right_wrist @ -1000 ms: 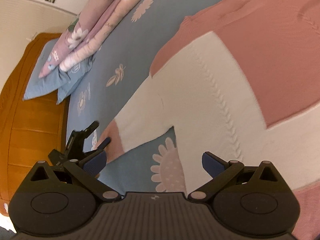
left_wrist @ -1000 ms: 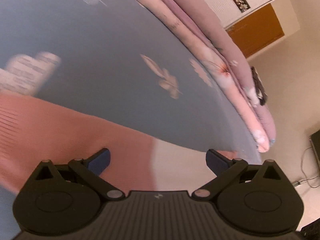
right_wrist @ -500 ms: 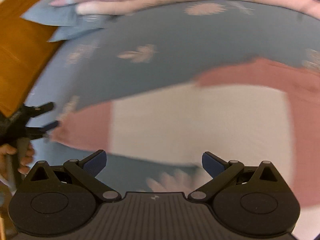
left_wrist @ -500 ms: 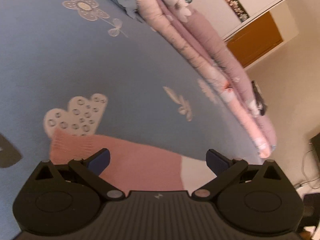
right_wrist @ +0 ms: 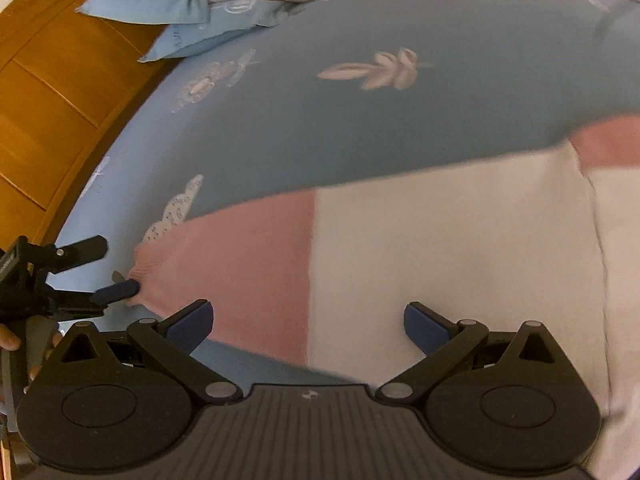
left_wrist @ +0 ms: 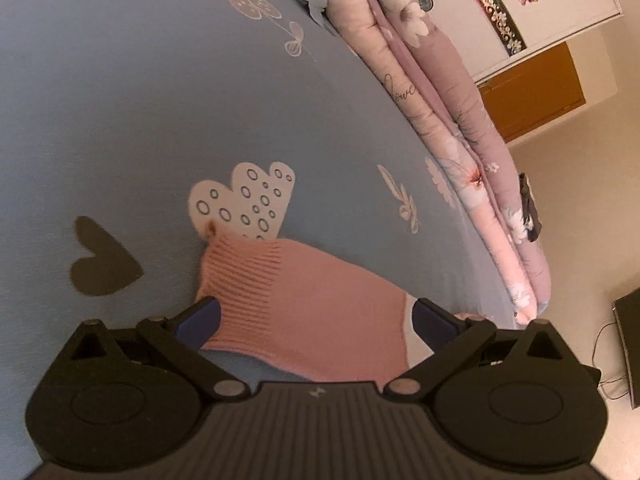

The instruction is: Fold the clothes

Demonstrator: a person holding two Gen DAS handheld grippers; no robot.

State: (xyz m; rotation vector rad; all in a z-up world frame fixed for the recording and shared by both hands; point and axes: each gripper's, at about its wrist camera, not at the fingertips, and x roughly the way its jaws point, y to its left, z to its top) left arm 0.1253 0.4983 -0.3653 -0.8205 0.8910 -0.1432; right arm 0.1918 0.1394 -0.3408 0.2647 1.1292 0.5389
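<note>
Well, a pink and white sweater point(right_wrist: 400, 248) lies flat on a blue bed sheet point(left_wrist: 160, 100) with flowers printed on it, and one long sleeve point(left_wrist: 304, 308) sticks out to the side. The left gripper point(left_wrist: 316, 316) has its two fingers wide apart, one on each side of the sleeve near the pink ribbed cuff point(left_wrist: 240, 264). It is not pinching anything yet. In the right wrist view, one blue finger tip of that left gripper looks to be just touching the very end of the cuff. The right gripper point(right_wrist: 306, 320) is spread wide too, and it hangs over the same sleeve, about where the pink part meets the white part. It holds nothing. I think the step now is to grab the sleeve and fold it over onto the body of the sweater. To do that well, the left gripper should go low so that one finger slips under the knit, then squeeze on the thick cuff, where the grip will be good. The sweater is soft and floppy, so the lift should be slow. If it goes too fast, the sleeve may twist or drag the whole sweater along the sheet. A rolled pink quilt point(left_wrist: 448, 112) lies along the far edge of the bed, well apart, so it is not in the way.
</note>
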